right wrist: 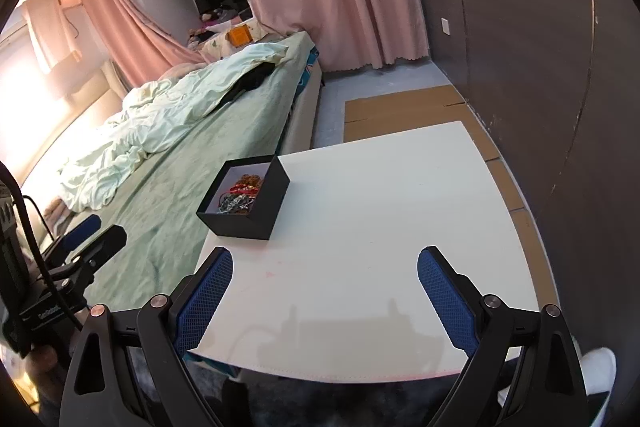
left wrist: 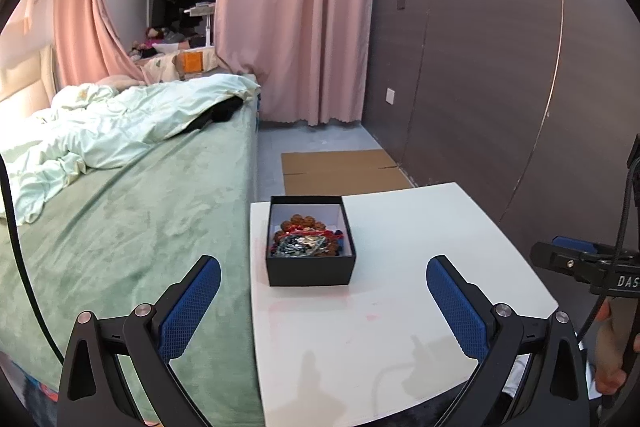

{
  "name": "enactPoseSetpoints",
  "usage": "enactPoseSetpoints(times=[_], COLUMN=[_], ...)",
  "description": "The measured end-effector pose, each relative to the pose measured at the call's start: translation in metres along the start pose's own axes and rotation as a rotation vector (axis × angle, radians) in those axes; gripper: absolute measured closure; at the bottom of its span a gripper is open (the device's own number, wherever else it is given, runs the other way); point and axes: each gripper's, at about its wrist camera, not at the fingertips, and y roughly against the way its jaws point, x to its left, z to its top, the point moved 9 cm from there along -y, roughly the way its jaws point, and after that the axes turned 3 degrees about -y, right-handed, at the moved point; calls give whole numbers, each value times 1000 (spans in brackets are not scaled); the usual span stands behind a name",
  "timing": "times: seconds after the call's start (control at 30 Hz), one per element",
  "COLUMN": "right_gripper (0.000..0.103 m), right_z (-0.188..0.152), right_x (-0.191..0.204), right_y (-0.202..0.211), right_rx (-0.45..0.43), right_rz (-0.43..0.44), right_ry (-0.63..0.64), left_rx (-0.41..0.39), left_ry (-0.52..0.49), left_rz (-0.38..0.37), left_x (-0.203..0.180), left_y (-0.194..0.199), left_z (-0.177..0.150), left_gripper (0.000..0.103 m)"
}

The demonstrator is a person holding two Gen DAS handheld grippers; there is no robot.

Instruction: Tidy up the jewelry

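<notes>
The left tool (left wrist: 323,291) is hovering with its blue-padded fingers spread wide and holding nothing. Just ahead of it, a black open-topped jewelry box (left wrist: 310,269) is sitting on the white desk (left wrist: 420,247), hard against the desk's left edge and near its far left corner. The box's long axis is running away from the tool, its short wall facing the fingers. Inside, a tangle of jewelry (left wrist: 306,237) is lying in a heap: brown beads at the far end, silvery and red pieces nearer.

The right tool (right wrist: 325,291) is also gaping wide and empty, hanging over the desk's near edge. From here the box (right wrist: 256,205) is lying ahead and to the left, turned at a diagonal. To its right the desk is stretching bare to the right and far edges.

Left of the desk the green bed (left wrist: 140,211) is pressing close against it; beyond the far edge, flattened cardboard (left wrist: 340,167) is lying on the floor beside a dark wall panel (left wrist: 480,87).
</notes>
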Motion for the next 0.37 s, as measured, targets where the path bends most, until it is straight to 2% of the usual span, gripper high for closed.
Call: enactPoseSetpoints(times=[0.37], right_gripper=[9], right_z=[7], right_x=[1], right_y=[-2], right_rx=[-9], right_rz=[-2], right_ry=[-19], left_rx=[-17], left_ry=[-1], left_rz=[0], left_x=[-4], left_y=[-2], left_z=[4], left_gripper=[0])
